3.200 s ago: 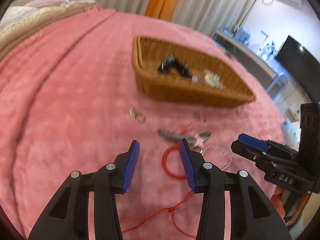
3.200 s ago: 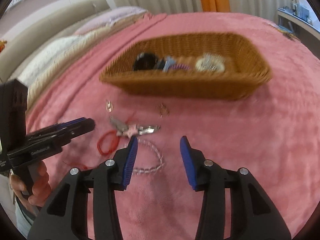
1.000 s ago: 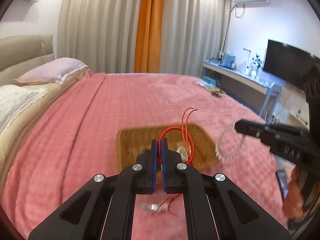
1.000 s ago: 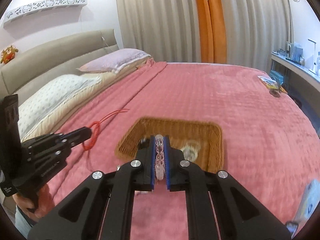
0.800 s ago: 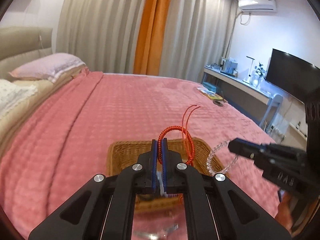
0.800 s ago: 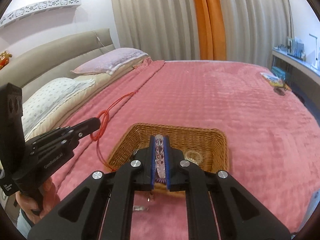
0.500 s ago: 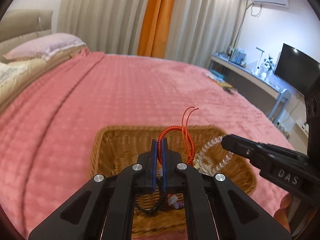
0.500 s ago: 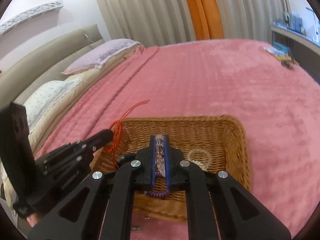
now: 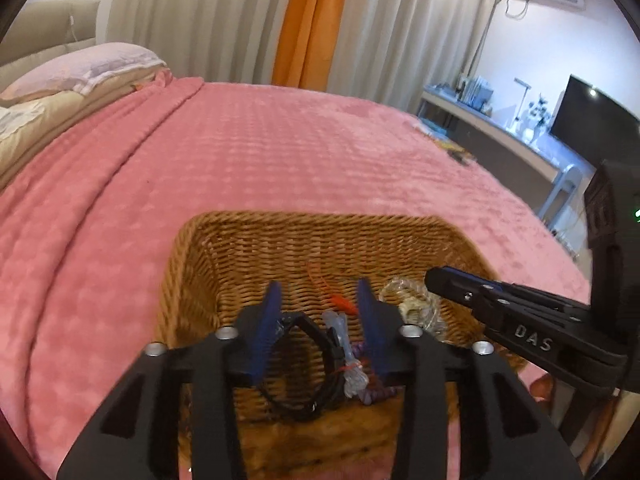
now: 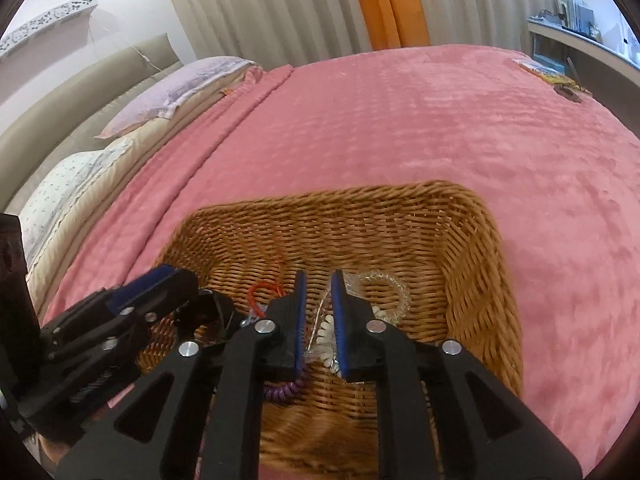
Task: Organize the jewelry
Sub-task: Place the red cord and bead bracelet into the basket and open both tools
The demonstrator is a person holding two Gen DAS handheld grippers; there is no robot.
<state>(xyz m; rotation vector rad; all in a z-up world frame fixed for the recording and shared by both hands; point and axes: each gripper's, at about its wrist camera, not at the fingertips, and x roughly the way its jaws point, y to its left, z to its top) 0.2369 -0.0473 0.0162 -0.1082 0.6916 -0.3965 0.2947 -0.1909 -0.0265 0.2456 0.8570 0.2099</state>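
Note:
A wicker basket (image 9: 320, 236) (image 10: 472, 248) sits on the pink bedspread. My left gripper (image 9: 320, 294) is open over it; the red cord bracelet (image 9: 338, 300) (image 10: 264, 292) lies in the basket between its fingers. My right gripper (image 10: 318, 280) is open over the basket; the clear bead bracelet (image 10: 390, 284) (image 9: 404, 292) lies in the basket just past its right finger. A black band (image 9: 308, 364), a purple coil tie (image 10: 284, 390) and white beads (image 10: 324, 330) also lie inside. Each gripper shows in the other's view.
The pink bedspread (image 9: 280, 152) stretches all around the basket. Pillows (image 10: 176, 92) and a headboard are at the far left. A desk and TV (image 9: 588, 124) stand to the right, curtains behind.
Both grippers came down over the basket and opened. The red cord bracelet dropped from the left one and the clear bead bracelet from the right one into the basket.

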